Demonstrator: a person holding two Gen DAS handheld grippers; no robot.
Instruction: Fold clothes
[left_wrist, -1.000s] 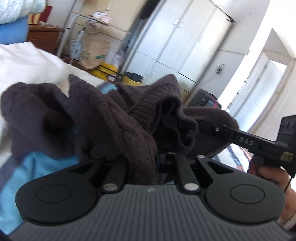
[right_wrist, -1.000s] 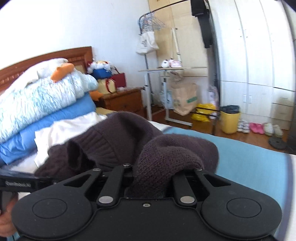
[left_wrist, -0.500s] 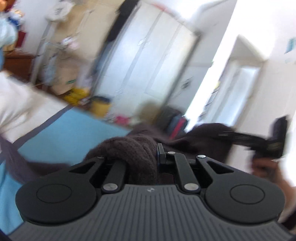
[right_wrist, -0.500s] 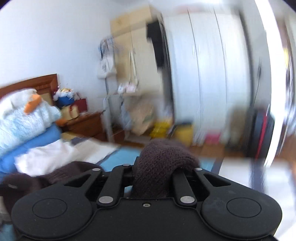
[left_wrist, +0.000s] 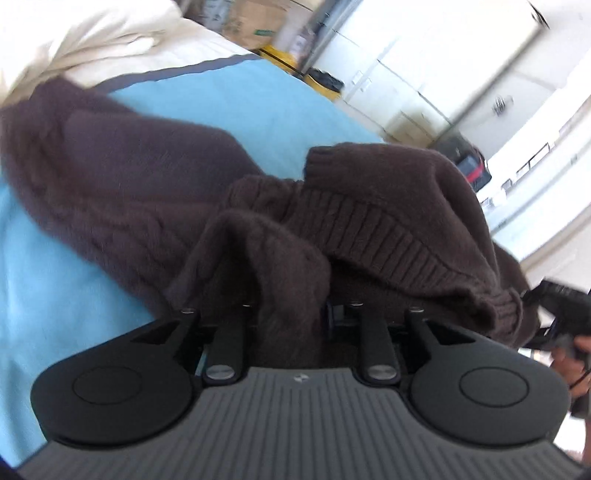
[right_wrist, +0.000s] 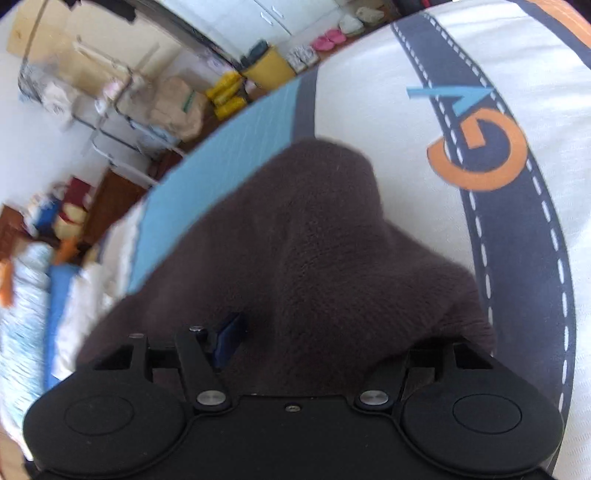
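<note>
A dark brown knit sweater (left_wrist: 129, 177) lies spread over the light blue bed sheet (left_wrist: 240, 96), its ribbed hem bunched up near the camera. My left gripper (left_wrist: 291, 306) has a fold of it between its jaws, which are opening; the pads are hidden by the fabric. In the right wrist view the sweater (right_wrist: 314, 229) is draped over my right gripper (right_wrist: 325, 332), whose jaws are opening wide. One blue pad (right_wrist: 229, 332) shows bare; the other finger is under the knit. The right gripper (left_wrist: 565, 306), held by a hand (left_wrist: 576, 354), shows at the left view's edge.
The bed cover is white with a dark road stripe and an orange letter (right_wrist: 476, 147). Cream cloth (left_wrist: 110, 37) lies at the far end. A stack of bedding (right_wrist: 26, 288) sits at the head. White wardrobes (left_wrist: 424, 55), a yellow bin (right_wrist: 269, 66) and bags stand beyond the bed.
Both grippers have tipped down toward the bed and the sweater has come down onto the sheet. The right gripper has rolled and its jaws have spread wide, off the knit.
</note>
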